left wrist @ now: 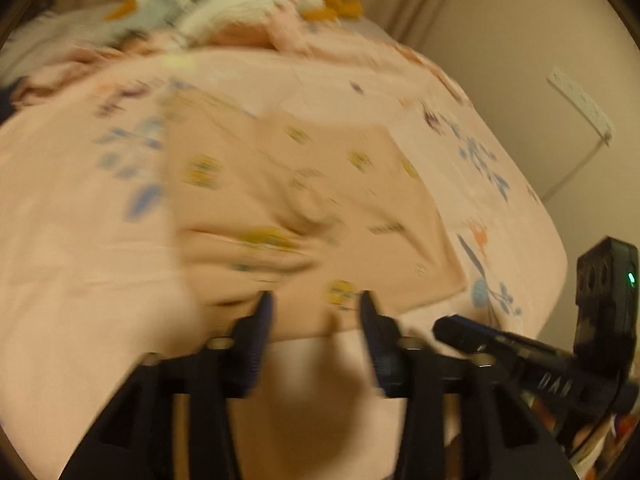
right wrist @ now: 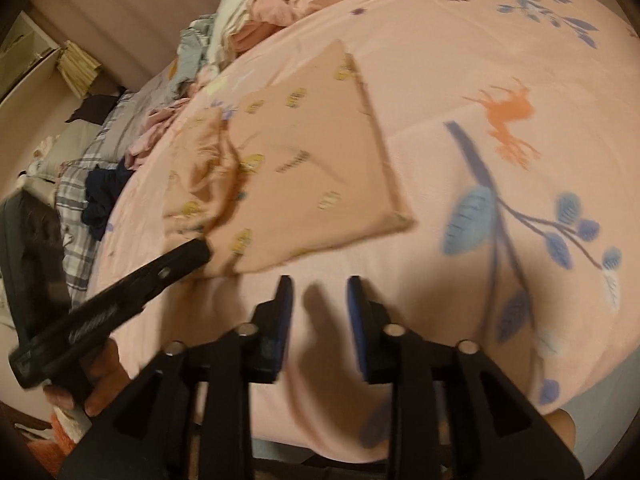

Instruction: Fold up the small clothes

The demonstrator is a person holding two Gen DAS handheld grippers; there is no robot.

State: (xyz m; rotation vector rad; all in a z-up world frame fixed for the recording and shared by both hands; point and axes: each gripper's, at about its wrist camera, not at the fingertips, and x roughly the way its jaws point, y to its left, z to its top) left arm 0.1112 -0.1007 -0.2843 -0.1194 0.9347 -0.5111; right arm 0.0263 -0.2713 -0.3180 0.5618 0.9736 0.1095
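Lying flat on the pink bedspread [right wrist: 460, 60], the peach garment [right wrist: 304, 168] sits just ahead of both tools. Off to the left, a heap of clothes [right wrist: 224, 52] crowds the far side, while the spread to the right of the garment lies open up to the bed's edge. The left gripper [left wrist: 316, 300] is spread apart, empty, its tips at the garment's near hem. The right gripper [right wrist: 320, 284], likewise released, hovers just short of that hem. The garment's long axis runs away from the fingers; its left portion is rumpled, and blur smears its print.
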